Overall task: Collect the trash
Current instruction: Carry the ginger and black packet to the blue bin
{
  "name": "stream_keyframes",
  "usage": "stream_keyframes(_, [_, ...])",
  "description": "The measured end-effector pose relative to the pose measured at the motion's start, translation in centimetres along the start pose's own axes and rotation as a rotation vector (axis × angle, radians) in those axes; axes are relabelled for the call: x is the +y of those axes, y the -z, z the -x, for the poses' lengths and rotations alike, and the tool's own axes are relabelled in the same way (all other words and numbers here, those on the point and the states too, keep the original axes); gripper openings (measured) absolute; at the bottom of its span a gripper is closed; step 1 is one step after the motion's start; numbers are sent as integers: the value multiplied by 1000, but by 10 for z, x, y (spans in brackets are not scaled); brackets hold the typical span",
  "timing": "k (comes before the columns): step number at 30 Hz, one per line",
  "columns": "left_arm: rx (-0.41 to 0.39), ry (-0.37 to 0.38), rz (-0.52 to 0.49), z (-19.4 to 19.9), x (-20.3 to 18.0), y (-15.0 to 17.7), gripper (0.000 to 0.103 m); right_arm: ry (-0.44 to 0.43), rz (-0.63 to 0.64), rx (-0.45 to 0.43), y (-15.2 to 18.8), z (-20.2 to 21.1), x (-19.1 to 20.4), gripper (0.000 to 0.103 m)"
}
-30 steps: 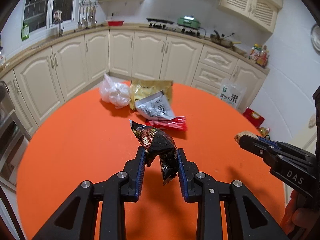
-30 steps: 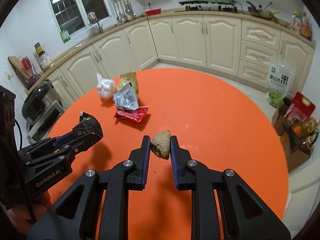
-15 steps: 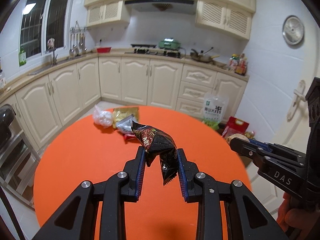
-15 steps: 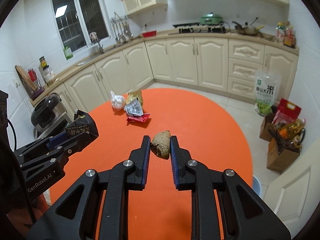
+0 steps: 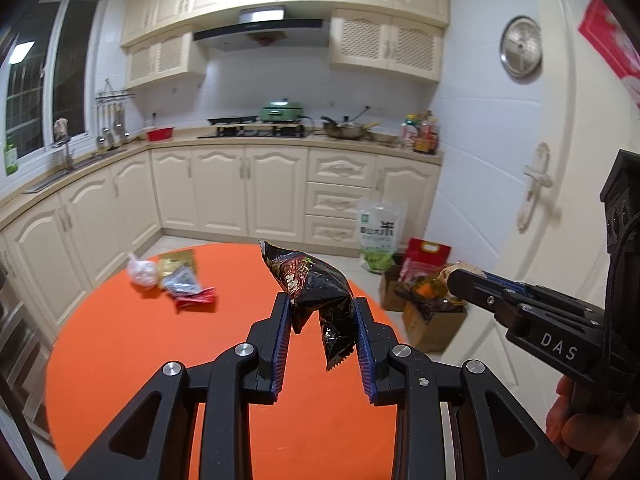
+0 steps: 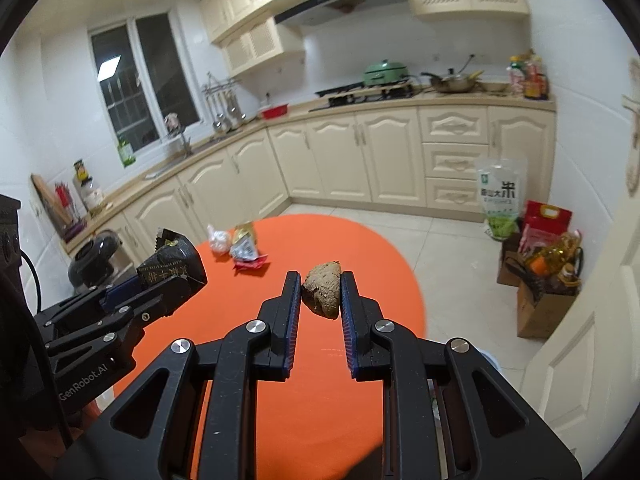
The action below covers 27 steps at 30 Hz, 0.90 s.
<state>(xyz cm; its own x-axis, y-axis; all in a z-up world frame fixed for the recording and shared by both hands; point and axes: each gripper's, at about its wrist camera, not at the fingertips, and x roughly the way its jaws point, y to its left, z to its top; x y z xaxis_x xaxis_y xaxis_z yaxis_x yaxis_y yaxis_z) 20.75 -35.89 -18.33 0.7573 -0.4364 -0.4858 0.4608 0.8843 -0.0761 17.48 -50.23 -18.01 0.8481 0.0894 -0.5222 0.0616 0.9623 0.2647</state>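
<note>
Left gripper (image 5: 320, 312): jaws narrowly parted, blue ribbed pads pressed on a dark crumpled snack wrapper (image 5: 316, 292) that rises toward 12 o'clock. Right gripper (image 6: 320, 292): jaws nearly closed, pads clamping a brown crumpled wad (image 6: 323, 294) at the fingertips. Both grippers point forward and slightly downward. In the left wrist view, the right gripper enters at 3 o'clock, the person's hand (image 5: 588, 440) around its handle at 4 o'clock.

Orange table (image 6: 372, 256) mostly bare; near and right parts open. Only clutter: 4 trash pieces clustered at far left edge (image 5: 168, 276). Floor right of table free up to boxes and bags (image 6: 540, 276) by door.
</note>
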Motion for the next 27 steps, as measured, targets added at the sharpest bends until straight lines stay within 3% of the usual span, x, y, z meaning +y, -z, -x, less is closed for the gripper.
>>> stream_keyframes(9, [39, 87, -40, -49, -31, -19, 26, 93, -96, -37, -4, 23, -79, 18])
stream_keyframes(13, [98, 133, -51, -99, -45, -33, 26, 134, -150, -23, -1, 20, -124, 18])
stream_keyframes(19, [221, 200, -71, -183, -87, -41, 26, 191, -230, 57, 13, -13, -195, 18])
stream_keyframes(27, [379, 202, -106, -303, -124, -52, 26, 203, -333, 182, 44, -75, -268, 18])
